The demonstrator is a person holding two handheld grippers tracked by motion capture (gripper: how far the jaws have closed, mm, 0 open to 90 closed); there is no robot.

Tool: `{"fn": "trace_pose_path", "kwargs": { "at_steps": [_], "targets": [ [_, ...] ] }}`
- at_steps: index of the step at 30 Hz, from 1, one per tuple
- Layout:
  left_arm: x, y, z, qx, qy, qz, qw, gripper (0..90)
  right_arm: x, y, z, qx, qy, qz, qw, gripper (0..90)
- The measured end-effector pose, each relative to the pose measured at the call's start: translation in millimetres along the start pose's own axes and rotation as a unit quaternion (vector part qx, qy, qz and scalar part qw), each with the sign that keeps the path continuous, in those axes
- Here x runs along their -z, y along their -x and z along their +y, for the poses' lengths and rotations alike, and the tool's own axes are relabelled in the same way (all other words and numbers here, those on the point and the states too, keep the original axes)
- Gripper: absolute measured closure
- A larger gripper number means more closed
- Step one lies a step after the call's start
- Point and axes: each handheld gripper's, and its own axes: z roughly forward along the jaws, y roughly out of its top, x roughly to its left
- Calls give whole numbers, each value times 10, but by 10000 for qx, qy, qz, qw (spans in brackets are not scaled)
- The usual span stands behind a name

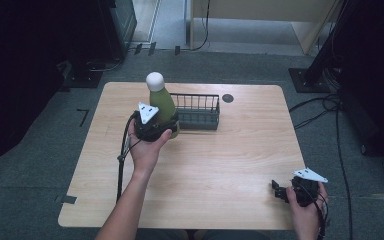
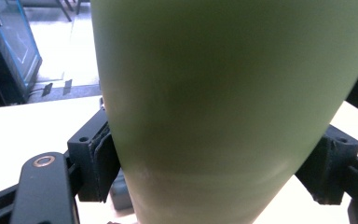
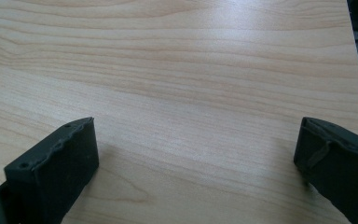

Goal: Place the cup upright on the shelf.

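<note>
Clearly the left hand-held gripper (image 1: 166, 126) is clamped on a green bottle (image 1: 163, 106) with a white rounded cap (image 1: 155, 81) — in the left gripper view its two black pads (image 2: 103, 158) press against the bottle's lower body (image 2: 223, 107) from either side. The bottle stands upright, left of centre toward the far side of the tabletop (image 1: 220, 165), just beside the left end of a dark wire basket (image 1: 197, 112); whether its base touches the wood cannot be told from the high view. The person's left hand (image 1: 147, 147) wraps the gripper from the near side, and a black cable (image 1: 122, 160) trails down from it along the forearm.

Over at the near right corner, the right hand-held gripper (image 1: 278, 190) rests low by the tabletop edge, held in the right hand (image 1: 305, 207), with a grey three-cornered plate (image 1: 310, 175) on top. Its jaws stand wide apart in the right gripper view — bare pale wood grain (image 3: 191, 93) lies between them. A small dark round spot (image 1: 228, 98) sits on the far part of the tabletop, right of the basket.
</note>
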Motion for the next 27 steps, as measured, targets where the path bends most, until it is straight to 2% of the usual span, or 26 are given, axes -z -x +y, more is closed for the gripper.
{"fn": "trace_pose_path", "kwargs": {
  "at_steps": [6,21,27],
  "targets": [
    [-55,12,141,26,47,-71,10000,209,1,0,0,-3,-3,-1,10000,0],
    [-213,-23,384,30,94,-19,9999,210,0,-1,0,-5,-2,0,10000,0],
    [-291,-38,481,-98,68,19,9999,210,0,0,0,-3,-2,0,10000,0]
  ]
}}
